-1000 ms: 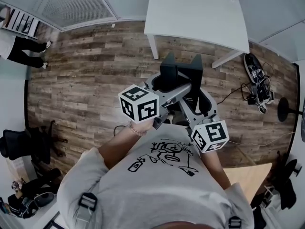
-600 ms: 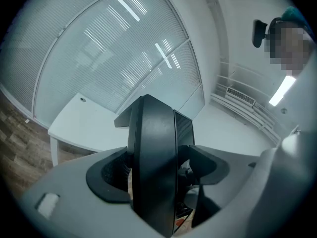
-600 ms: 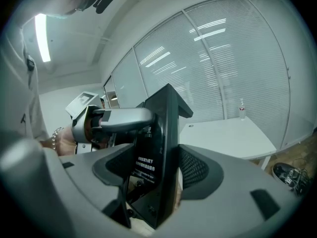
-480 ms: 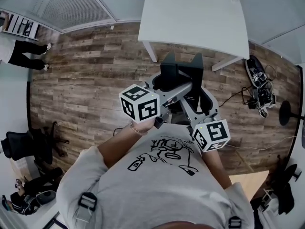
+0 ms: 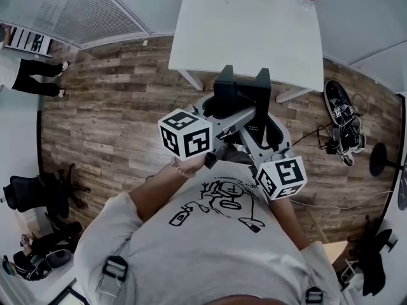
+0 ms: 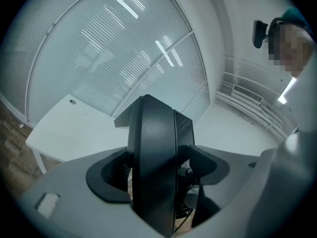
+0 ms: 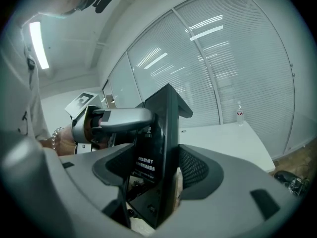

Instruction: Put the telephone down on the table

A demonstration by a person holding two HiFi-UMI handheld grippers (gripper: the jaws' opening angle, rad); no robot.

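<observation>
Left gripper [image 6: 156,170] and right gripper [image 7: 158,172] both pinch the black telephone [image 5: 241,97] tight, up in the air, near the white table [image 5: 254,30].

The black telephone [image 5: 243,96] hangs upright in the air near the white table [image 5: 248,30].

a white table [image 5: 248,37] stands on the wood-plank floor [image 5: 108,119] before me; slatted blinds [image 7: 237,58] cover the glass wall [image 6: 99,48] behind it.
</observation>
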